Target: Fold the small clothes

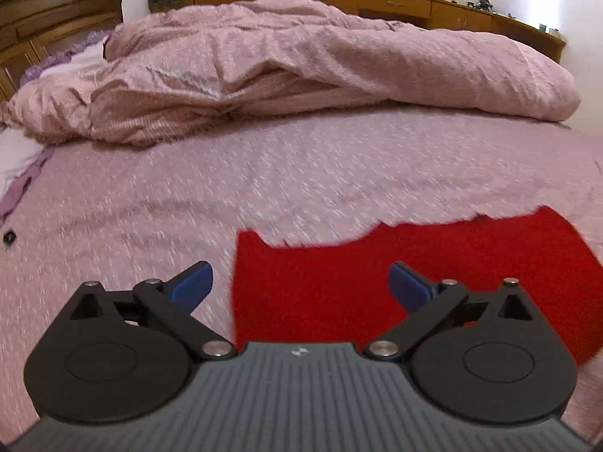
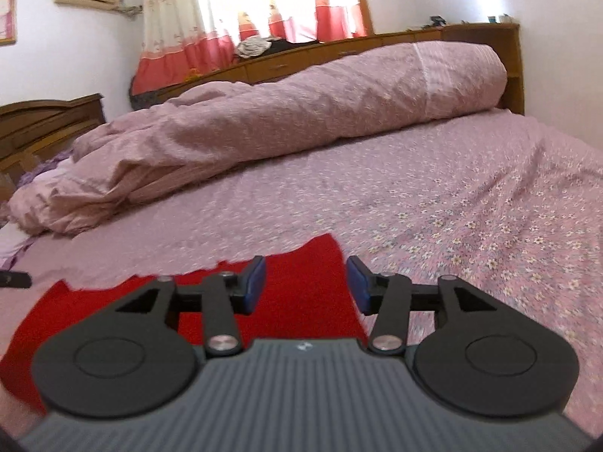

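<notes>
One red garment [image 1: 414, 275], one rolled quilt [image 1: 301, 67] (pink), two tongs [image 1: 301, 282] [image 2: 305, 282].

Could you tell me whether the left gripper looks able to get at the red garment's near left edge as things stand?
Probably yes. The left gripper is open with nothing between its fingers, and the red garment lies flat on the bedsheet just ahead of it. Nothing stands between them.

Both wrist views low over the bed [image 1: 301, 173], facing the rolled quilt [image 1: 301, 56] — shared.
</notes>
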The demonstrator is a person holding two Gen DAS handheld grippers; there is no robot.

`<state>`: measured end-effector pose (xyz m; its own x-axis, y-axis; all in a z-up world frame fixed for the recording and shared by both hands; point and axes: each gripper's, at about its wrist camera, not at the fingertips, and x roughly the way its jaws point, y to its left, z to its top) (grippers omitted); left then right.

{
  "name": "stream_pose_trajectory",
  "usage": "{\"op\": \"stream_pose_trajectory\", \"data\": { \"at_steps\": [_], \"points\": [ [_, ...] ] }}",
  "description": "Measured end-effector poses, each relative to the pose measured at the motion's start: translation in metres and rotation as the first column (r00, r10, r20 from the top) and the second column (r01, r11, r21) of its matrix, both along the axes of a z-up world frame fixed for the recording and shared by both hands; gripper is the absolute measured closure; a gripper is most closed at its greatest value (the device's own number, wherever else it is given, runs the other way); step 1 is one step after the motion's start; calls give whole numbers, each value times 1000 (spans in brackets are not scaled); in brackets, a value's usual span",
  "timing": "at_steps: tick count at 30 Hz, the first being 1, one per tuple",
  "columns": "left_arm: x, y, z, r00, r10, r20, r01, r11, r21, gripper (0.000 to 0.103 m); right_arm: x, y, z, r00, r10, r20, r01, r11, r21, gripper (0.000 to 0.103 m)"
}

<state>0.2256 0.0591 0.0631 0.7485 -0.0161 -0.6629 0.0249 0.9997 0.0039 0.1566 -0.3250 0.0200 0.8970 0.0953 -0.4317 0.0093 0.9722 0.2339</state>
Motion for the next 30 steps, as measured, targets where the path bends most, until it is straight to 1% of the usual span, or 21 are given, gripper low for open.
{"op": "stream_pose_trajectory", "data": {
  "at_steps": [1,4,6,8,10,13,15,19,21,24,30],
  "points": [
    [-7,-4,0,1000,7,-8,-7,1000,-9,1,-7,4,2,1000,8,1,-8,1000,3,48],
    [-27,-12,-6,999,39,-21,-40,999,-37,1,-26,16,5,998,55,-5,-55,998,10,47],
    [-38,-16,-13,998,50,-38,-52,998,-40,1,-35,26,4,997,78,-13,-78,997,-4,47],
    [-44,-18,-24,996,60,-69,-62,998,-30,1,-39,33,1,996,85,-20,-85,996,-29,47],
    [-49,-17,-35,992,69,-101,-72,997,-23,1,-40,36,-4,997,77,-27,-78,997,-27,47],
    [-48,-13,-54,981,94,-170,-101,994,-31,1,-36,37,-17,995,68,-73,-69,997,-20,47],
    [-47,-10,-63,975,111,-192,-124,991,-54,0,-31,37,-28,992,62,-114,-65,998,-16,48],
    [-42,0,-74,960,141,-240,-179,974,-142,0,-28,38,-41,992,66,-111,-70,997,-24,48],
    [-41,1,-76,960,143,-239,-182,972,-151,0,-25,38,-45,991,72,-112,-75,997,-22,48],
    [-40,-3,-77,966,131,-221,-161,979,-122,0,-24,34,-50,992,72,-102,-71,997,13,48],
    [-42,-1,-70,967,135,-215,-161,981,-109,0,-26,33,-48,993,73,-96,-71,997,23,47]
  ]
}}
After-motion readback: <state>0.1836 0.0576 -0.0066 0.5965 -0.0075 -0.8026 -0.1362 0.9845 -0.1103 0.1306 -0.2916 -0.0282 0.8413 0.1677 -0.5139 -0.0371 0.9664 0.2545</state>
